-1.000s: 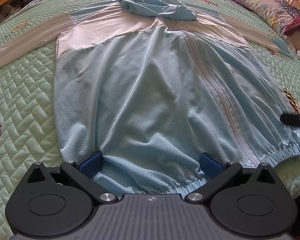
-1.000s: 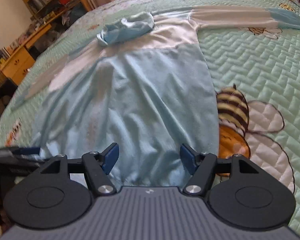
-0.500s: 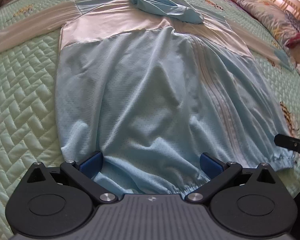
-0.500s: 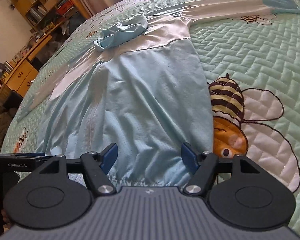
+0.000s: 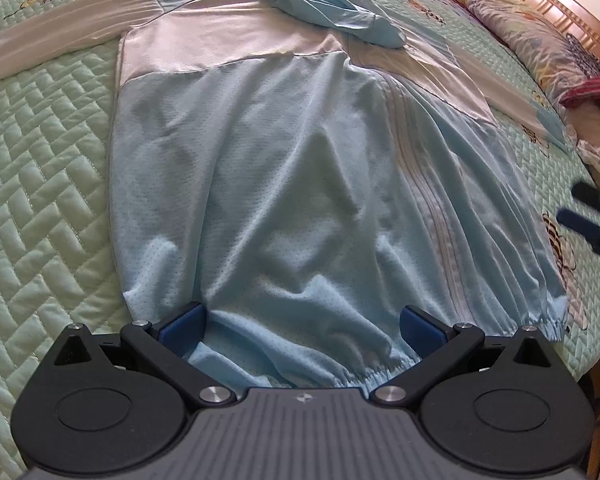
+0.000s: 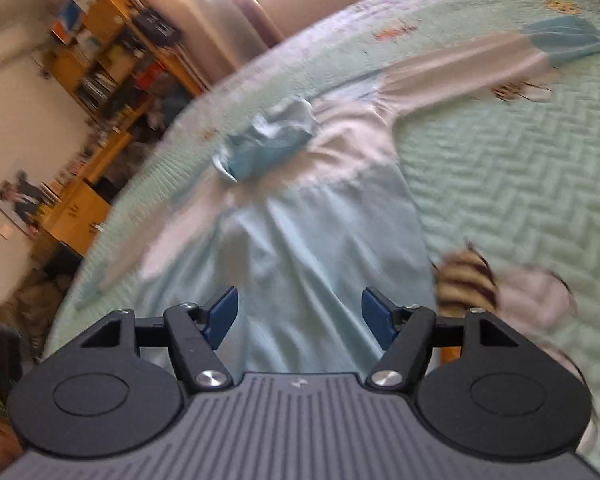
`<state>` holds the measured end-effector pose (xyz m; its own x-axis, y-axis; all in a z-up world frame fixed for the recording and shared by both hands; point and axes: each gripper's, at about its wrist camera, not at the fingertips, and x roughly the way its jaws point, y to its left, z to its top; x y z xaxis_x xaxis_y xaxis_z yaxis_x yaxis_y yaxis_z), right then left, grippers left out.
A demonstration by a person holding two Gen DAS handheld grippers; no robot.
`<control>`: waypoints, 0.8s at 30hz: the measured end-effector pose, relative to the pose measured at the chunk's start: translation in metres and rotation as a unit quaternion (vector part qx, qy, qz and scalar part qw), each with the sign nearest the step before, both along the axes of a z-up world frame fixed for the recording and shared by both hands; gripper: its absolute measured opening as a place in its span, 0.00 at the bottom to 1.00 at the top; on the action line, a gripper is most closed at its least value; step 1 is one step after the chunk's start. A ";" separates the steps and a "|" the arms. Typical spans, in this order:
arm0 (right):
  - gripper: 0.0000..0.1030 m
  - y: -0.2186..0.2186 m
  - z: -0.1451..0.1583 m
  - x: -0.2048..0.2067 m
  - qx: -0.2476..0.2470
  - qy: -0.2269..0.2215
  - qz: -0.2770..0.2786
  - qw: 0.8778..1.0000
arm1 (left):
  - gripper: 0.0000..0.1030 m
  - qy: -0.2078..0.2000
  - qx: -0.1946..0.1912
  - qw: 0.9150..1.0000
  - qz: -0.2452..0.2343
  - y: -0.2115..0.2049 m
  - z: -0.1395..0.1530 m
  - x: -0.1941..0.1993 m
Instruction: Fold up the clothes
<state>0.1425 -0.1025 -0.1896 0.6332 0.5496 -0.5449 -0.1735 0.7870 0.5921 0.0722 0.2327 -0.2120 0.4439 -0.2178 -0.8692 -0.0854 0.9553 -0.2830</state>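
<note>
Two grippers over one pale-blue jacket [image 5: 284,184] spread flat on quilted bed [image 5: 40,168]; left gripper [image 5: 302,326] wide, empty, at hem; right gripper [image 6: 298,312] gaping, closing slightly, nothing clamped; laying-out apparently finished; next: grasp sleeve, fold inward.

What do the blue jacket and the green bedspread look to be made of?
Jacket: looks like thin, light synthetic mesh, matte, with fine pinholes, soft creases and a gathered elastic hem. Bedspread: looks like padded quilted cloth, cotton or polyester, with puffy stitched herringbone rows.
</note>
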 end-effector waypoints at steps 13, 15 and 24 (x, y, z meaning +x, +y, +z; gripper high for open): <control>0.00 -0.013 -0.054 0.097 -0.063 0.016 -0.036 0.997 | 0.99 0.018 0.004 1.000 -0.001 -0.002 -0.001 0.006; 0.00 -0.014 -0.052 0.098 -0.078 0.010 -0.043 0.996 | 0.99 0.020 0.007 1.000 0.000 -0.003 -0.001 0.006; 0.08 0.000 -0.031 0.100 -0.030 -0.014 -0.017 0.999 | 0.99 0.029 0.027 0.999 -0.005 -0.009 -0.002 0.010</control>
<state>0.2425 -0.1030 -0.2206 0.6663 0.4942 -0.5584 -0.1623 0.8270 0.5382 0.0819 0.2237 -0.2143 0.3912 -0.1747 -0.9036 -0.0899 0.9699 -0.2264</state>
